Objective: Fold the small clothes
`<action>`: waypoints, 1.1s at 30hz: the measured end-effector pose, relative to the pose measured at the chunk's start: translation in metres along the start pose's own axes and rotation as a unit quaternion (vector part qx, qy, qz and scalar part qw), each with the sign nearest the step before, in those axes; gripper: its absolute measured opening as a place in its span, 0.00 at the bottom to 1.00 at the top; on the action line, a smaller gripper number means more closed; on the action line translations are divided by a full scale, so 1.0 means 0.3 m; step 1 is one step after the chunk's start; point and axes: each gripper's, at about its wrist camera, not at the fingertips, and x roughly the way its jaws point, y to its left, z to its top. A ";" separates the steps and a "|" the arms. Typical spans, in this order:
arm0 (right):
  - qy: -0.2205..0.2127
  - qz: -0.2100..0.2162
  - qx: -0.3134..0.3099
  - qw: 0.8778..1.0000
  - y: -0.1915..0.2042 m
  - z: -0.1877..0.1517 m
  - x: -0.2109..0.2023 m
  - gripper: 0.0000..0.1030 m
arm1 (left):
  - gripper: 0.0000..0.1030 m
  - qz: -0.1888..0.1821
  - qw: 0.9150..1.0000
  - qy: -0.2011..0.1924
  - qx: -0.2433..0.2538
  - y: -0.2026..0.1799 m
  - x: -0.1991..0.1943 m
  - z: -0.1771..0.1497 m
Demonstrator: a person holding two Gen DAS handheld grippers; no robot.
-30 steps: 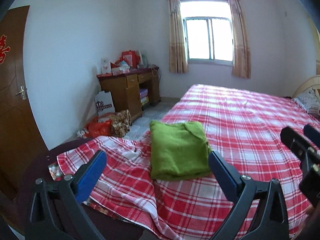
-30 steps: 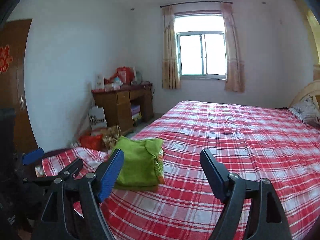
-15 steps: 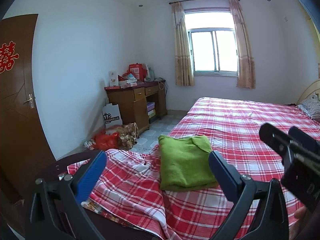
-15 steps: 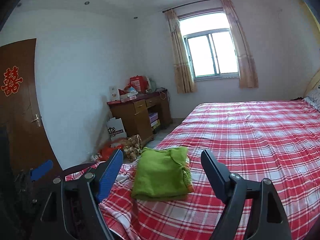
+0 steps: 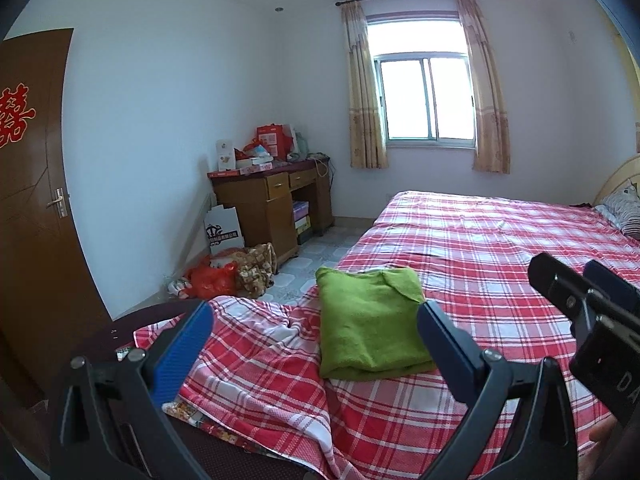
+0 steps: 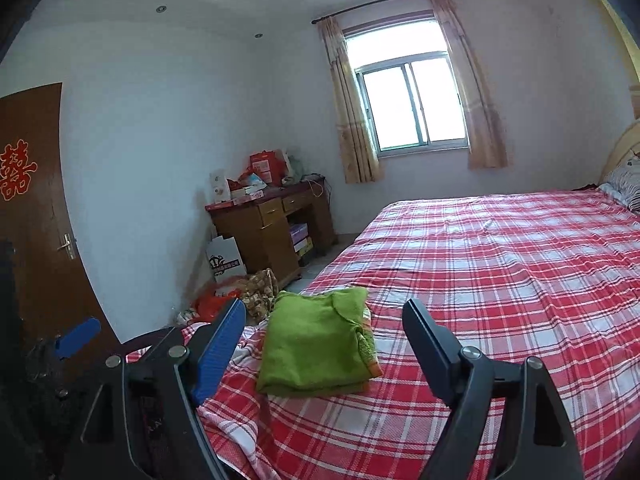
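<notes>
A folded green garment lies flat on the red plaid bedsheet near the bed's front left corner; it also shows in the right wrist view. My left gripper is open and empty, held back from the garment and above the bed. My right gripper is open and empty, also short of the garment. The right gripper's black body shows at the right edge of the left wrist view.
A wooden desk with boxes on top stands against the far left wall. Bags lie on the floor beside it. A brown door is at left, a window at the back, pillows at the far right.
Both grippers have pulled back and tilted up, so the garment sits lower and smaller in view. The garment has not moved. Both stay open.
</notes>
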 end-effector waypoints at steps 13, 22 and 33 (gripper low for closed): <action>0.000 -0.002 -0.001 1.000 -0.002 0.001 -0.008 0.79 | 1.00 -0.003 1.000 0.002 -0.004 0.002 -0.010 0.003; 0.000 -0.002 -0.001 1.000 -0.010 0.003 -0.011 0.79 | 1.00 -0.002 1.000 0.001 -0.004 0.000 -0.010 0.004; 0.003 -0.005 0.001 1.000 -0.015 -0.006 -0.006 0.80 | 1.00 -0.003 1.000 0.001 -0.004 -0.007 -0.010 0.002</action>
